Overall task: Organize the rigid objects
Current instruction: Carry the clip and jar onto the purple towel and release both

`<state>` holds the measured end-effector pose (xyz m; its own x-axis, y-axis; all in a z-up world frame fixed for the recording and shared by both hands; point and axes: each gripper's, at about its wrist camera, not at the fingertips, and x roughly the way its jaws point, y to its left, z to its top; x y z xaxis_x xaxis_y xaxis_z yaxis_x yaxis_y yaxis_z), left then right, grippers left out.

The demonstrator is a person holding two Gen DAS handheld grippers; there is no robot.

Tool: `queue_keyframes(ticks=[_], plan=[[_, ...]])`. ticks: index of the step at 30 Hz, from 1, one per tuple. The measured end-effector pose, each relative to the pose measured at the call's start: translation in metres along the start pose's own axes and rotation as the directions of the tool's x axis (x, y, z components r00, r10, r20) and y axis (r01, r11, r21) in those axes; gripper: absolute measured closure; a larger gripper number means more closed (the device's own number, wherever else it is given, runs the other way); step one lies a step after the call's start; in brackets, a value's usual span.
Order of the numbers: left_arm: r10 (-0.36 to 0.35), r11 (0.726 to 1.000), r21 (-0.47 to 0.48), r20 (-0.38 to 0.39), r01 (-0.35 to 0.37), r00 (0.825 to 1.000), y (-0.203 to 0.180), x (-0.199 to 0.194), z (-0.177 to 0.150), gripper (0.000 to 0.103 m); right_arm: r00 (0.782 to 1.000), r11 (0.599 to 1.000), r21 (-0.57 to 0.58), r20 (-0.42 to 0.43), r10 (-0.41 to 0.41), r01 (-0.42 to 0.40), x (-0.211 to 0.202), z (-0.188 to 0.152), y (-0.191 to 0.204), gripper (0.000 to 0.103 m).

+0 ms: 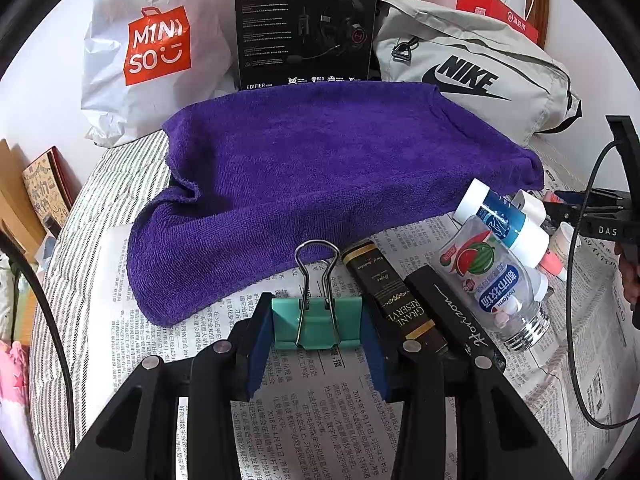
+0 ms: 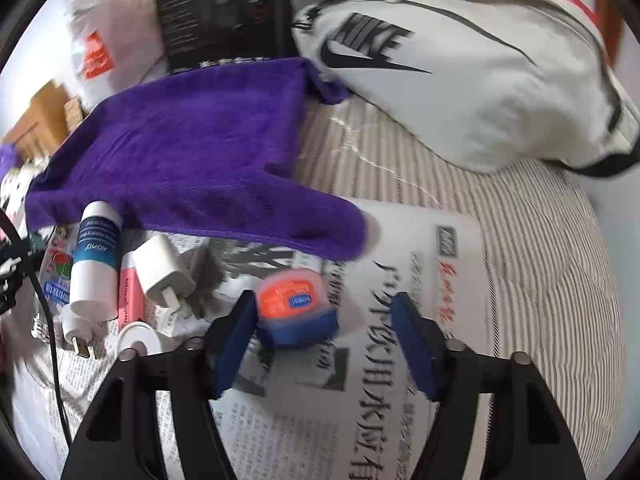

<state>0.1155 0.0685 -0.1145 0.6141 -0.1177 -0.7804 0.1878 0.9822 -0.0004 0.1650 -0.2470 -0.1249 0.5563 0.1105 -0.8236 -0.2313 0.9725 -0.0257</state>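
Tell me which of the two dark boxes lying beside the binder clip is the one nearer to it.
The black-and-gold box printed "Grand Reserve" is nearer the teal binder clip. The plain black box with white script lies on its far side, towards the watermelon-label bottle.

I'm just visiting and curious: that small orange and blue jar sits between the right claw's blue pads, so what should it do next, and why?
Probably close further on the small jar. The right claw has one pad beside it, while the other pad stands clear, so nothing grips it yet.
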Motion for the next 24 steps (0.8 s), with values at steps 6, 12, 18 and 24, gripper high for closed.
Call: queue_keyframes(ticks=[6, 12, 18, 24], plan=[[0.006, 1.0, -0.01, -0.003, -0.006, 1.0, 0.0, 0.001, 0.001, 0.064, 0.999, 0.999, -0.016, 0.007, 0.049, -0.049, -0.006, -0.003, 0.005, 0.066], [0.018, 1.0, -0.016, -0.026, -0.018, 1.0, -0.002, -0.002, 0.001, 0.064, 0.998, 0.998, -0.007, -0.016, 0.063, -0.063, -0.012, -0.006, 0.006, 0.066], [0.008, 0.998, -0.066, -0.032, -0.01, 0.999, 0.005, -0.018, -0.004, 0.064, 0.996, 0.995, 0.035, -0.006, 0.091, -0.09, -0.032, -0.004, -0.004, 0.066], [0.018, 0.995, -0.096, -0.01, -0.019, 1.0, 0.011, -0.047, 0.0, 0.064, 0.993, 0.993, 0.024, 0.029, 0.115, -0.115, -0.055, 0.005, 0.0, 0.066]])
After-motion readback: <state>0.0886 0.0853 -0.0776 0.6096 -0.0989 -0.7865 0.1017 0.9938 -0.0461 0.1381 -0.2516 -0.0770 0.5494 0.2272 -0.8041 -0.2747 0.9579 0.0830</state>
